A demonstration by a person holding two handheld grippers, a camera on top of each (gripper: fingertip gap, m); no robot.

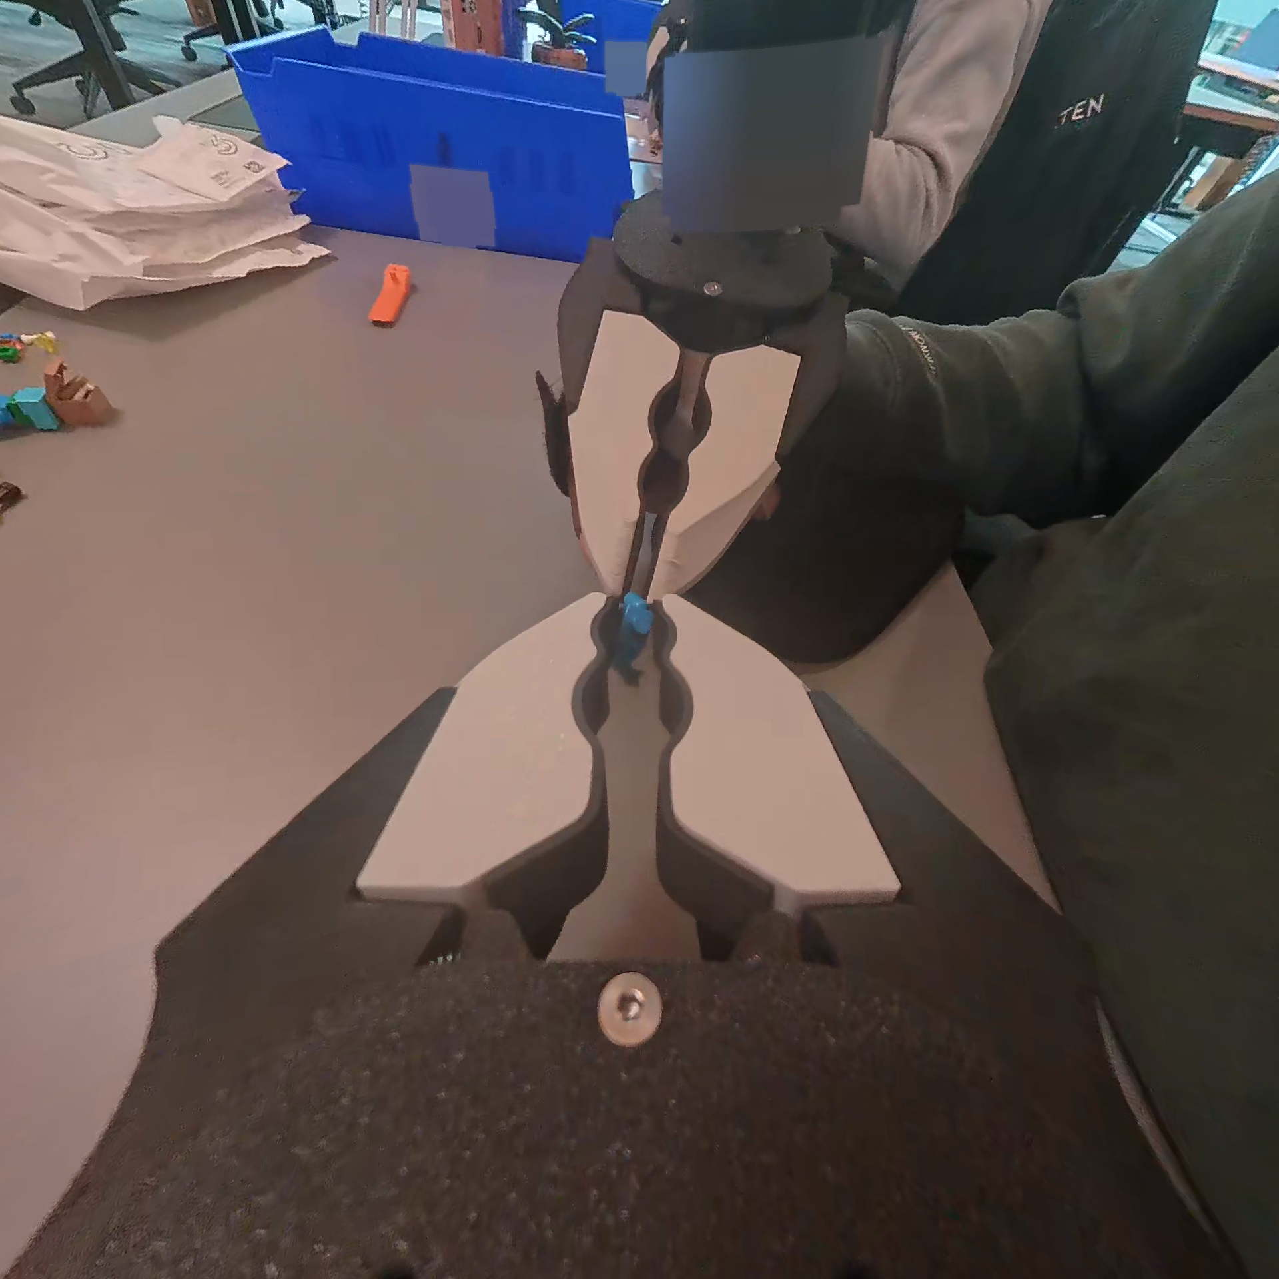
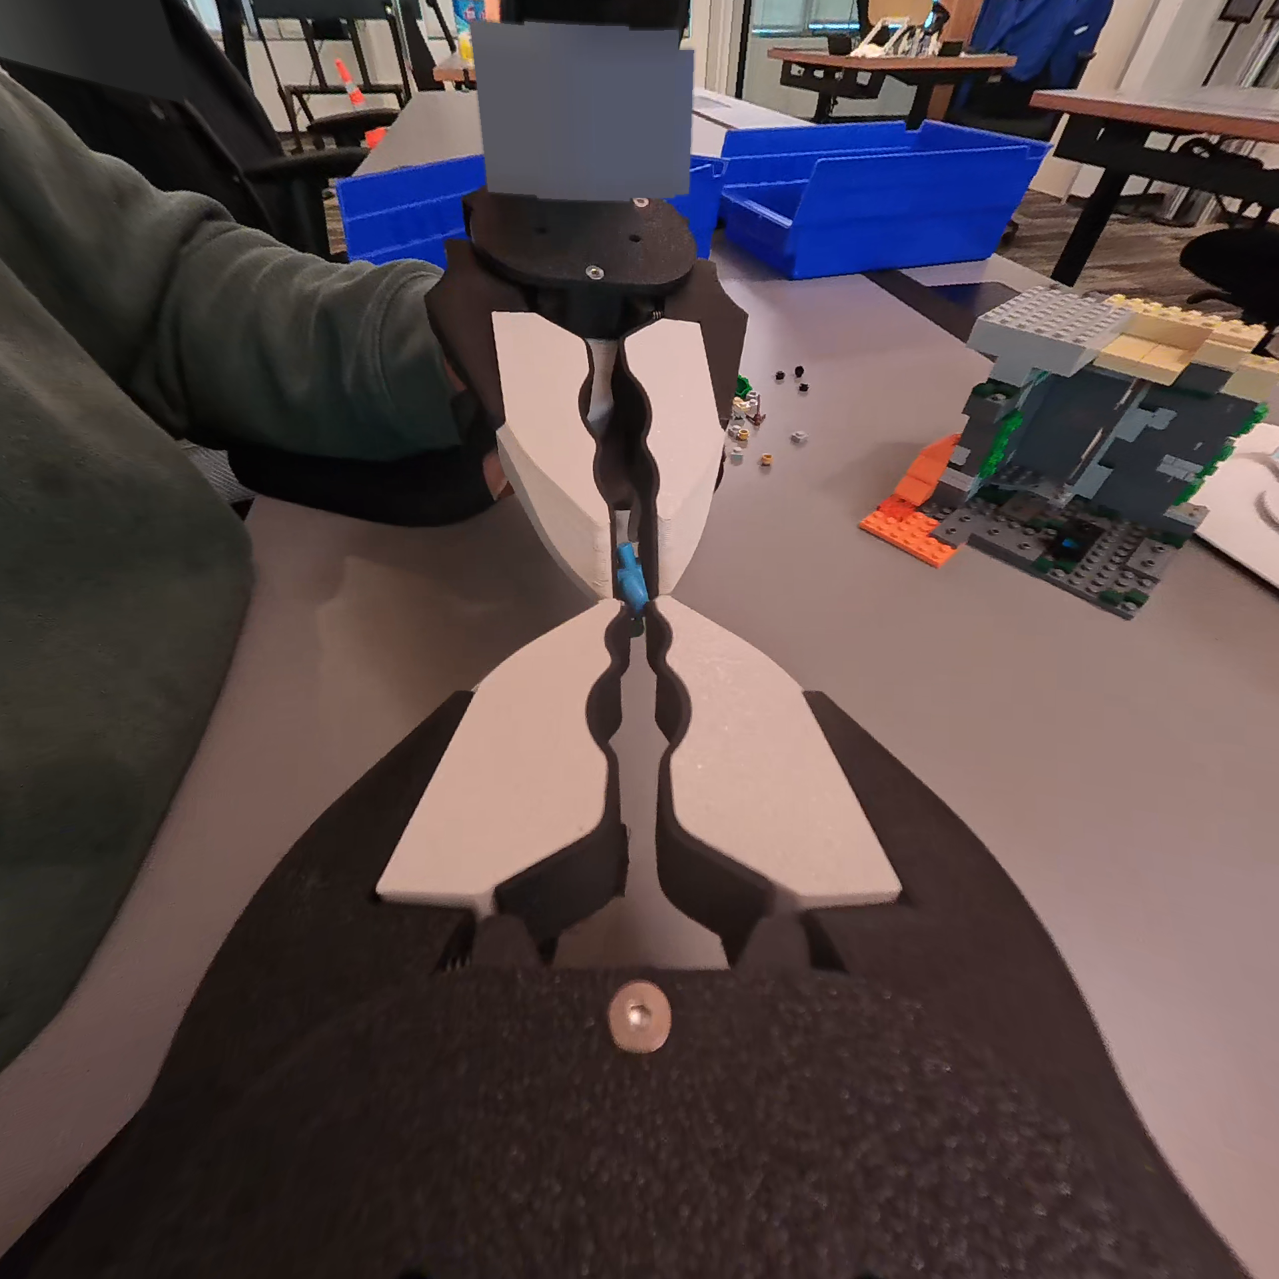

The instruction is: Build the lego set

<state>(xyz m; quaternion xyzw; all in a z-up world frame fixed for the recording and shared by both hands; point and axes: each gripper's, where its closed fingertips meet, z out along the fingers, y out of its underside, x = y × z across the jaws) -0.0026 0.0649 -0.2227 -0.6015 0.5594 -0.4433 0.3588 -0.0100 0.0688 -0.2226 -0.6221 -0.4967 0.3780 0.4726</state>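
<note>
My two grippers meet tip to tip above the grey table (image 1: 277, 554). My left gripper (image 1: 633, 609) is shut on a small blue piece (image 1: 633, 633) that stands between its pads; the piece also shows in the right wrist view (image 2: 628, 574), inside the left gripper's tips. My right gripper (image 2: 635, 612) is closed, its pads pinching a tiny dark green piece (image 2: 636, 626) at the near end of the blue piece. In the left wrist view the right gripper (image 1: 640, 588) comes from the far side, its tips against the blue piece's top.
Blue bins (image 1: 429, 159) (image 2: 879, 194) stand at the back. White paper bags (image 1: 138, 214), an orange piece (image 1: 391, 294) and loose bricks (image 1: 48, 401) lie to the left. A brick building (image 2: 1080, 443) and small loose pieces (image 2: 761, 429) lie to the right. A person's sleeve (image 2: 207, 332) is close by. Both grippers' tips are close together, under 4 cm apart.
</note>
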